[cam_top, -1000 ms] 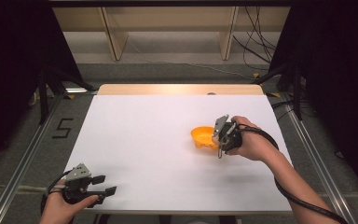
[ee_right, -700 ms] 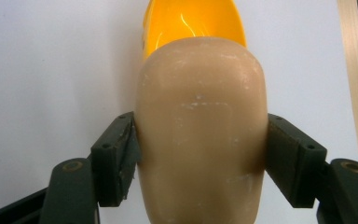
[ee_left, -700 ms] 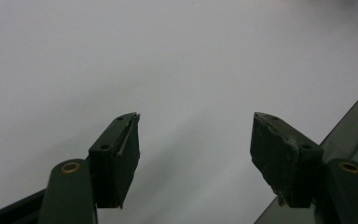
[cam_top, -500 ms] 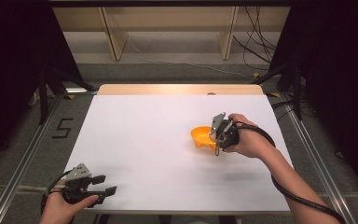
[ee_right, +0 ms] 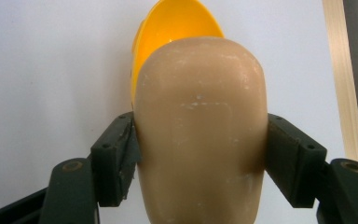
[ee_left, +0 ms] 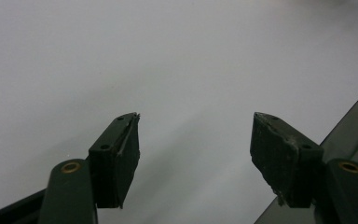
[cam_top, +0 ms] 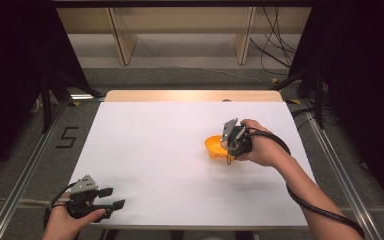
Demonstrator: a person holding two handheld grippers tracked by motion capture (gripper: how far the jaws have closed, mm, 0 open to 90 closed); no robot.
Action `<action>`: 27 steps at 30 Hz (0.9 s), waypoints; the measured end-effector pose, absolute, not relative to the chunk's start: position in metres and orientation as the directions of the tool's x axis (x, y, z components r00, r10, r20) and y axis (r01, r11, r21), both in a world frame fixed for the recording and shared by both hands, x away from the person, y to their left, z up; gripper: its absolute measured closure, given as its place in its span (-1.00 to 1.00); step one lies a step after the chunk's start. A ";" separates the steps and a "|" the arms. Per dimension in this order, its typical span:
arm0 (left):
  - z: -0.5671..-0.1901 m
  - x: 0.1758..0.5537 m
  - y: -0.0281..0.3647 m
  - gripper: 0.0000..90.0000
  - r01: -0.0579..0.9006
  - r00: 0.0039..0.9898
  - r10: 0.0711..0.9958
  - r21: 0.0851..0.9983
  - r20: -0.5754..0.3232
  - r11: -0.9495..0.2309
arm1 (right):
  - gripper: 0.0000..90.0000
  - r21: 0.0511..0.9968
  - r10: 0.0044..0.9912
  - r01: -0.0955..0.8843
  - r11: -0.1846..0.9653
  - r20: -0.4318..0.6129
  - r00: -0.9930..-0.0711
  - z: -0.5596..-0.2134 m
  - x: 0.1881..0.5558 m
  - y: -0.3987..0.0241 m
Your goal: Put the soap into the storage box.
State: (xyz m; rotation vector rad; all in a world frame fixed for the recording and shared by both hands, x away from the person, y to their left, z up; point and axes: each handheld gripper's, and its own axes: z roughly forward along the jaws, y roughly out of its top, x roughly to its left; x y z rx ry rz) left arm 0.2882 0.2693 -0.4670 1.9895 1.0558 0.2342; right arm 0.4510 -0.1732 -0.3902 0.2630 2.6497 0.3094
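Right gripper [ee_right: 200, 140] clamped on tan rounded object [ee_right: 200, 135] beside yellow bowl [ee_right: 177, 28], left gripper [ee_left: 196, 140] apart over white bench [cam_top: 155, 150] near left corner

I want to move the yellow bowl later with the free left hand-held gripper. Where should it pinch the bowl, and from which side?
Probably the bowl's thin rim on its left, open side, coming from above with one jaw inside and one outside. The wall is too wide and curved to span, and the right hand-held gripper holds a tan rounded object at its right edge.

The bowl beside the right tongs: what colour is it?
Bright orange-yellow bowl, plain, clearest in the right gripper view.
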 end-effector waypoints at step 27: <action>-0.466 0.288 0.270 -0.27 0.590 0.627 0.751 0.755 -0.206 -0.286 | -0.26 0.262 0.222 0.119 0.958 -0.409 -0.885 -0.398 0.464 -0.164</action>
